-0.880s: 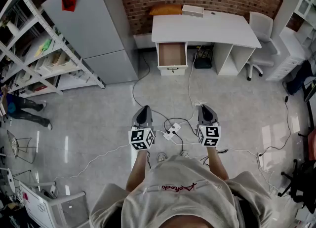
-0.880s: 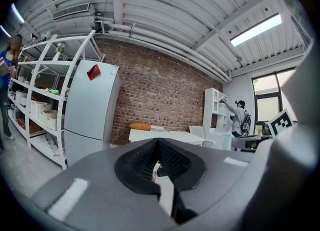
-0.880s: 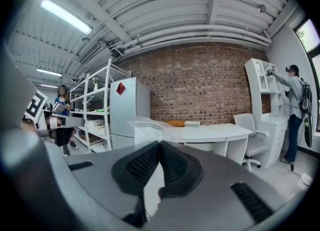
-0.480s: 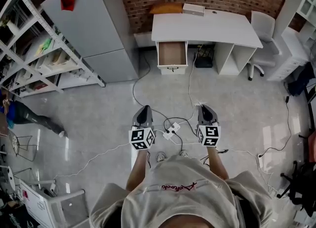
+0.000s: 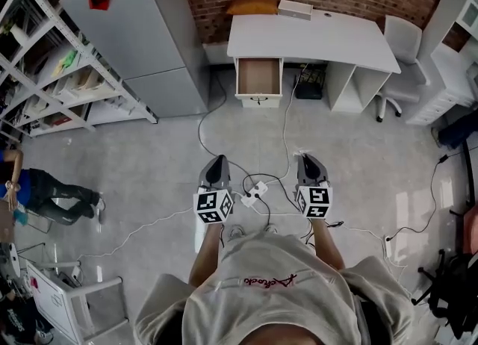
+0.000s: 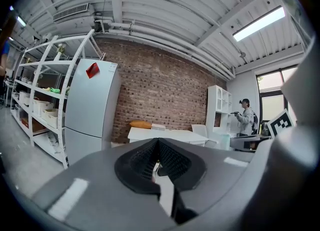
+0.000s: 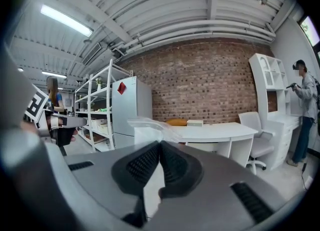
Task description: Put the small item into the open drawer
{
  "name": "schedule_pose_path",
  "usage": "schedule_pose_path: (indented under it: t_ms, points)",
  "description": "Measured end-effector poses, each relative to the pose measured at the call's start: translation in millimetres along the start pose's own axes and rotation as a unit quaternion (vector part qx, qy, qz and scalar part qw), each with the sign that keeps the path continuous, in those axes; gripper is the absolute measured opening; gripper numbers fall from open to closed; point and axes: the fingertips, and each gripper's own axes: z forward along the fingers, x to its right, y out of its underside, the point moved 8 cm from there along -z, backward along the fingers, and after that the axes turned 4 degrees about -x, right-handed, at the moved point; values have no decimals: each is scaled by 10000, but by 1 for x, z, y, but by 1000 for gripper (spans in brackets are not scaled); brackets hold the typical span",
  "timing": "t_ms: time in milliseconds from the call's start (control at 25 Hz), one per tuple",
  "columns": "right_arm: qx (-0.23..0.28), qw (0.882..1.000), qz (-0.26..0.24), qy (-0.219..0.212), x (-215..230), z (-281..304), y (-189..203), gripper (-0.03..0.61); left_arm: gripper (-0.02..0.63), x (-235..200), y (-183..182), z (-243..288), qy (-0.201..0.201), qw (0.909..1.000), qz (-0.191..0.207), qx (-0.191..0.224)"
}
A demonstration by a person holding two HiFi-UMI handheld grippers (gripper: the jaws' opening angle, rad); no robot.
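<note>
Presently the person stands mid-floor, well apart from the white bench (image 5: 314, 37) against the brick wall, with a hand-held gripper in each hand, both levelled forward side by side. Left hand-held gripper (image 5: 216, 161): jaws brought together at the tips, nothing between them. Right hand-held gripper (image 5: 308, 158): jaws pressed fully together, pinching the small item (image 7: 149, 125), which looks like a thin clear plastic packet, its crumpled edge sticking up above the jaw tips. What it contains I cannot tell. The open drawer (image 5: 259, 76) hangs pulled out under the bench's left end, its brown inside bare, and is far ahead of both grippers. A flat box (image 5: 294, 10) and an orange cushion-like thing (image 5: 251, 6) sit at the back of the bench. A grey fridge (image 5: 134, 30) stands left of the bench, with white shelving (image 5: 52, 75) beyond it. A white chair (image 5: 394, 43) is at the bench's right end. Cables (image 5: 203, 123) trail over the grey floor to a power strip (image 5: 255, 193) lying between the two grippers. A bystander (image 5: 46, 195) walks at far left.
</note>
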Motion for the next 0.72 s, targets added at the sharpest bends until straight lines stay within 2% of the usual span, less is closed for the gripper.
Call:
schedule_pose_path:
  t_ms: [360, 720]
  points:
    - [-95, 9997, -38, -214, 10, 10, 2, 14, 8, 15, 11, 9, -45, 9998, -70, -191]
    - [-105, 9999, -12, -14, 6, 29, -2, 13, 8, 0, 4, 39, 229, 9995, -75, -185]
